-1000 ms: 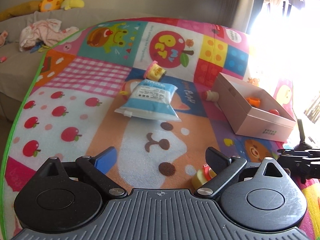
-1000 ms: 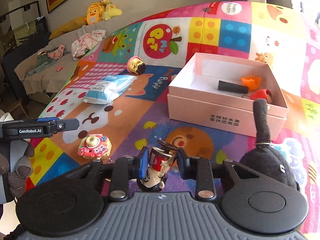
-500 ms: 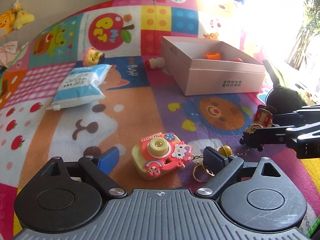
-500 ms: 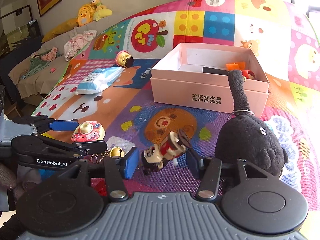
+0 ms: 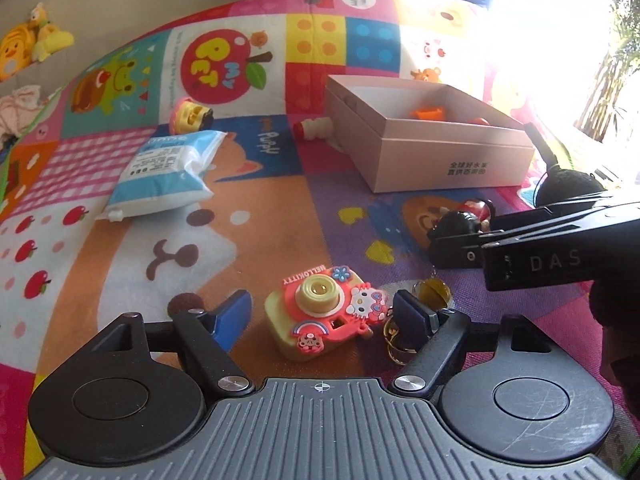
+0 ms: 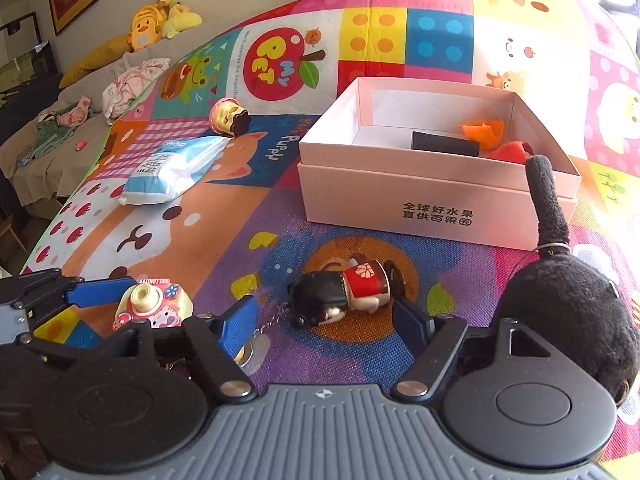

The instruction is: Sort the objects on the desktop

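A pink and yellow Hello Kitty camera toy (image 5: 316,308) (image 6: 154,304) lies on the play mat between the fingers of my left gripper (image 5: 324,314). The jaws are closing and the pads stand just off its sides. My right gripper (image 6: 325,314) is opening. A small doll keychain (image 6: 344,288) (image 5: 468,216) with black hair and a red top lies loose on the mat between its fingertips. The open pink box (image 6: 420,200) (image 5: 440,152) stands beyond, holding an orange piece, a black cylinder and a red piece.
A black plush toy (image 6: 568,304) sits right of my right gripper, against the box. A blue and white wipes pack (image 5: 164,172), a yellow figure (image 5: 190,114) and a small bottle-shaped toy (image 5: 316,130) lie farther back. A sofa (image 6: 60,128) with clothes borders the mat's left.
My right gripper lowered, opened and let go of the doll, which now lies on the mat. My left gripper swung right to the camera toy and its jaws narrowed around it.
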